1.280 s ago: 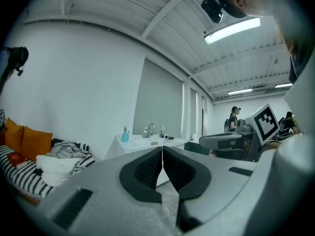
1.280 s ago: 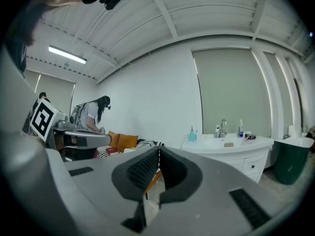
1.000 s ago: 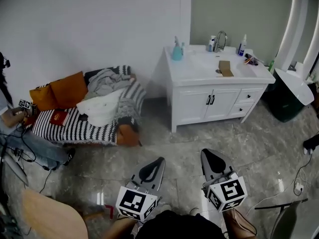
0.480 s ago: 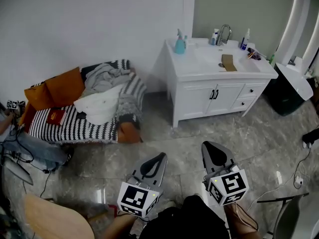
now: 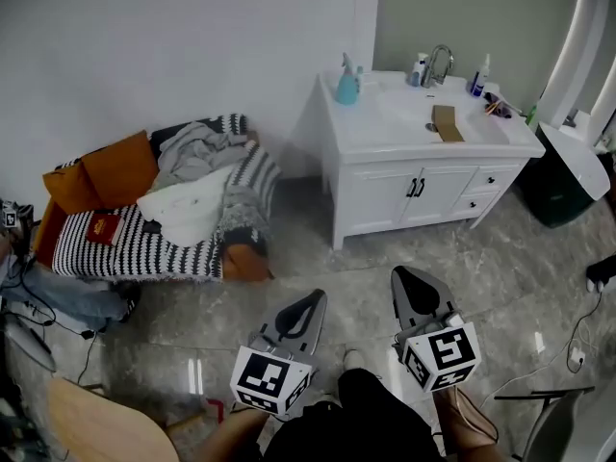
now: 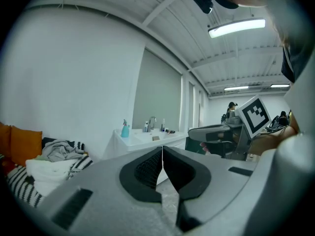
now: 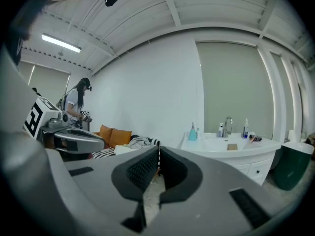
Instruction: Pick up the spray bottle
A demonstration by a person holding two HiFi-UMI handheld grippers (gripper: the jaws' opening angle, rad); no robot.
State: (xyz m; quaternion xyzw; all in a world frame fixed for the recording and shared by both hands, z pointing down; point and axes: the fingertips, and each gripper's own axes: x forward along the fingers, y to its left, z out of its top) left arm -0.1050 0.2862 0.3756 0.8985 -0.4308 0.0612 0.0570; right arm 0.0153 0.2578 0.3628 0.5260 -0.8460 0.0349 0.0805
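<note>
**Head view:** L gripper [image 5: 315, 299] and R gripper [image 5: 404, 277] sit low in frame, side by side above the grey tiled floor [image 5: 318, 263]. Both point twd the white vanity [image 5: 385, 135], and neither touches anything. The spray bottle [image 5: 346, 83], teal, stands upright at the back left corner of the vanity top, close to the wall and well apart from both grippers. A faucet [image 5: 438, 63] is at the back of the basin w/ a white bottle [image 5: 479, 73] to its right. A flat brown piece [image 5: 445, 123] lies on the counter nearer the front. Left of the vanity is a striped sofa [image 5: 135, 248] w/ orange cushions [image 5: 111, 171] and piled cloth [image 5: 192, 152]. A dark bin [image 5: 558, 186] stands right of the vanity.

**Left gripper view:** L gripper's jaws are pressed together, tips meeting, nothing btw them. The spray bottle [image 6: 125, 129] shows far beyond the jaws, a bit left of the tips, at the left end of the vanity top. R gripper's marker cube is at the right.

**Right gripper view:** R gripper's jaws are closed tip to tip, empty. The spray bottle [image 7: 192, 132] is right of the tips, far off, on the vanity's left end. L gripper is at the left edge. A person [image 7: 78, 100] stands in the bkgd above it, and the orange cushions are just beside.
</note>
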